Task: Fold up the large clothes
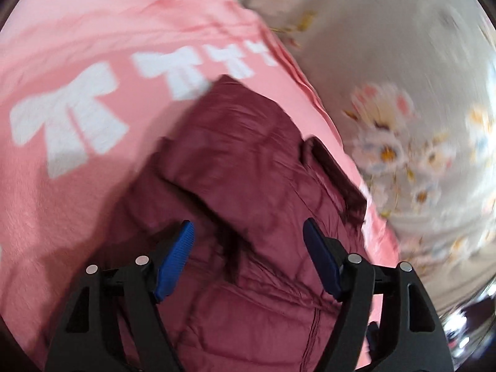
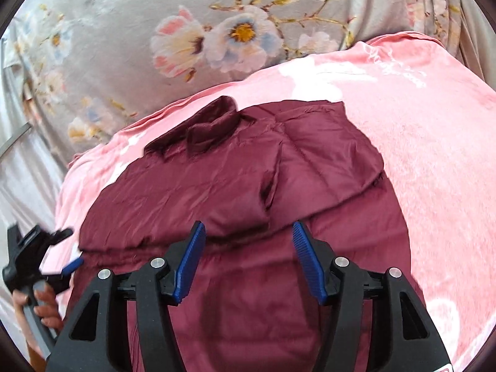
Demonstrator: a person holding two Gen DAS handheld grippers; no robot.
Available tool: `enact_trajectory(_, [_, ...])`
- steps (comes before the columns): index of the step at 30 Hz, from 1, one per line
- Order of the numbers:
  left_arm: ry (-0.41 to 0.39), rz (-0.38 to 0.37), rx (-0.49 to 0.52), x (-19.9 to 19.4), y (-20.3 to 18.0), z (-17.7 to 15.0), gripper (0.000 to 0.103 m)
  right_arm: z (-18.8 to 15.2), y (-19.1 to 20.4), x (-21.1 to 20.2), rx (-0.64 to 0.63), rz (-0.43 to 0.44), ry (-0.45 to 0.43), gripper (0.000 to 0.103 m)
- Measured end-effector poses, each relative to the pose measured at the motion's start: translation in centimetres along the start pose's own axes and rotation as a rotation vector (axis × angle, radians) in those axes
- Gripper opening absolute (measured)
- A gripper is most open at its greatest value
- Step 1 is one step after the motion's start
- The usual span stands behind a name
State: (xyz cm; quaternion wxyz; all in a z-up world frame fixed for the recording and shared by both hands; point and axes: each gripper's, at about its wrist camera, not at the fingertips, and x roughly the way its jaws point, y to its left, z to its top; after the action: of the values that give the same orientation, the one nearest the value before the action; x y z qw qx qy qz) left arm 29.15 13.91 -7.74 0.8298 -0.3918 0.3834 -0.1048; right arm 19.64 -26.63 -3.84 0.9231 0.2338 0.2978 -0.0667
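A maroon padded jacket [image 2: 235, 186] lies on a pink blanket [image 2: 434, 161], its collar [image 2: 214, 124] at the far end and one sleeve folded across its front. It also shows in the left wrist view [image 1: 248, 186]. My right gripper [image 2: 248, 241] is open and empty, hovering just above the jacket's lower body. My left gripper [image 1: 248, 241] is open and empty over the jacket's side; it also shows at the left edge of the right wrist view [image 2: 59, 248], beside the jacket's left edge. The left wrist view is motion-blurred.
The pink blanket [image 1: 77, 201] has white bow prints [image 1: 68, 124]. Beyond it lies a grey floral sheet [image 2: 139, 31], also at the right of the left wrist view [image 1: 403, 77]. A hand [image 2: 43, 307] holds the left gripper's handle.
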Motion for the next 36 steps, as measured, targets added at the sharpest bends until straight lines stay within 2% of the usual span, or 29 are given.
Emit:
enact_trajectory(2, [-0.003,-0.020,-0.044,0.4,0.8,0.5,0.069,0.4,-0.2,0.7,0.026,-0.020,0.001,0.058])
enact_trajectory(6, [-0.041,-0.036,-0.124,0.6,2.6,1.9,0.065,0.8,-0.5,3.0,0.089,-0.001,0.044,0.056])
enact_trajectory(7, [-0.050,-0.033,-0.137,0.7,2.7,2.4,0.064,1.0,-0.3,3.5,0.088,0.003,0.055,0.048])
enact_trajectory(8, [-0.060,-0.026,-0.153,0.9,3.1,2.8,0.062,1.0,-0.2,3.9,0.083,0.009,0.064,0.032])
enact_trajectory(9, [-0.070,-0.011,-0.167,1.2,3.5,3.2,0.057,1.2,0.1,4.5,0.072,0.022,0.077,0.024])
enact_trajectory(10, [-0.075,0.005,-0.174,1.5,3.6,3.5,0.054,1.5,0.5,4.9,0.064,0.033,0.087,0.009])
enact_trajectory(11, [-0.077,0.028,-0.177,1.8,4.0,3.9,0.043,1.8,0.8,5.1,0.057,0.051,0.092,0.005])
enact_trajectory(12, [-0.076,0.051,-0.174,1.9,4.1,4.1,0.026,2.1,1.3,4.7,0.048,0.064,0.079,0.005])
enact_trajectory(14, [-0.081,0.094,-0.154,2.0,4.2,4.9,0.007,3.3,2.3,2.7,0.020,0.117,-0.002,0.004])
enact_trajectory(15, [-0.101,0.099,-0.140,1.4,4.1,5.1,0.005,4.2,3.1,0.1,-0.008,0.187,-0.094,0.004])
enact_trajectory(16, [-0.123,0.109,-0.125,0.9,4.0,5.1,0.003,4.5,3.5,-1.6,-0.034,0.222,-0.155,0.003])
enact_trajectory(18, [-0.164,0.138,-0.070,-0.1,3.5,4.9,0.001,4.4,3.7,-2.5,-0.075,0.193,-0.182,0.003])
enact_trajectory(22, [-0.160,0.209,-0.011,0.6,3.3,4.1,0.000,2.0,0.9,3.0,-0.032,0.046,0.041,0.003])
enact_trajectory(23, [-0.154,0.214,-0.010,0.9,3.5,4.0,0.000,1.4,0.5,3.8,-0.024,0.026,0.065,0.003])
enact_trajectory(27, [-0.137,0.244,0.002,1.7,4.3,3.6,0.000,0.8,1.1,4.8,-0.065,-0.030,0.099,0.003])
enact_trajectory(32, [-0.153,0.290,0.058,2.0,4.0,3.0,0.000,0.4,2.1,5.5,-0.107,-0.080,0.129,0.002])
enact_trajectory(36, [-0.163,0.318,0.087,2.2,3.7,2.8,0.000,0.3,1.4,5.7,-0.099,-0.063,0.135,0.002])
